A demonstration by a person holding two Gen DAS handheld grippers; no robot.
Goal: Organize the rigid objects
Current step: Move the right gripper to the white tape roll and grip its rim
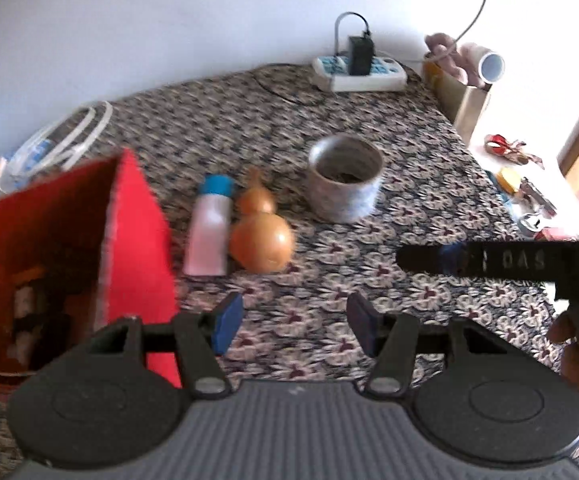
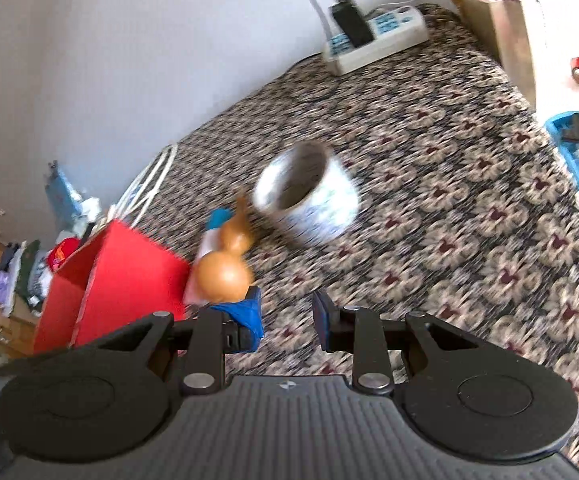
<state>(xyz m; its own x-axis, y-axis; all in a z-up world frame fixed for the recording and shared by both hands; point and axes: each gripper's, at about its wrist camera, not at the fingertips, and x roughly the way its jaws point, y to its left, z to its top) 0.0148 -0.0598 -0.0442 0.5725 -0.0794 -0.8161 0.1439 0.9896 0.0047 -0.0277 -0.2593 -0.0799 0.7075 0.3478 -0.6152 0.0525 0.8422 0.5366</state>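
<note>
A white bottle with a blue cap (image 1: 208,227) lies on the patterned tablecloth (image 1: 429,208) beside an orange gourd (image 1: 260,229). A blue-and-white ceramic cup (image 1: 344,178) stands to their right. An open red box (image 1: 69,256) sits at the left. My left gripper (image 1: 294,326) is open and empty, just in front of the bottle and gourd. My right gripper (image 2: 287,318) is open and empty, close in front of the gourd (image 2: 225,264), with the cup (image 2: 309,198) beyond and the red box (image 2: 117,280) to its left. The right gripper's side shows in the left wrist view (image 1: 489,260).
A white power strip (image 1: 359,70) with a black adapter lies at the table's far edge by the wall. A tan box (image 1: 459,90) stands at the far right corner. White-handled clutter (image 1: 61,140) lies behind the red box. Small items (image 1: 521,184) lie off the right edge.
</note>
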